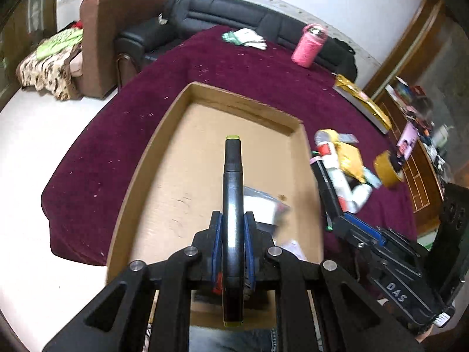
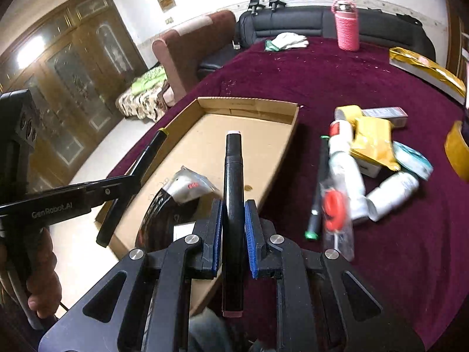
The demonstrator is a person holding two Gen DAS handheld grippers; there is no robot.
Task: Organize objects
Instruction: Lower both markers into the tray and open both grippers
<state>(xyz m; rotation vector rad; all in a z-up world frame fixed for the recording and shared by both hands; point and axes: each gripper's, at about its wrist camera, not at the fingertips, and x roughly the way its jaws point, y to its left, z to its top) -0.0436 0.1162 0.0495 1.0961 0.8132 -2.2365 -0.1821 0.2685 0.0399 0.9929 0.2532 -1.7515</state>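
My left gripper (image 1: 233, 223) is shut on a black marker with yellow-green end caps (image 1: 233, 182), held above the shallow cardboard tray (image 1: 164, 135). My right gripper (image 2: 233, 211) is shut on a black marker with pink end caps (image 2: 233, 176), over the tray's (image 2: 246, 105) right near part. The left gripper and its marker also show in the right wrist view (image 2: 132, 173), over the tray's left edge. A silver packet (image 2: 187, 184) and a dark round object (image 2: 158, 220) lie in the tray. The right gripper's body shows at the right of the left wrist view (image 1: 381, 252).
On the maroon cloth (image 2: 351, 82) to the right lie a green-capped marker (image 2: 318, 187), white bottles (image 2: 346, 170), a yellow pouch (image 2: 373, 143), a red-part packet (image 2: 335, 214) and a tape roll (image 1: 388, 168). Farther back stand a pink bottle (image 2: 347, 26), white gloves (image 2: 288, 41), a gold box (image 2: 428, 70).
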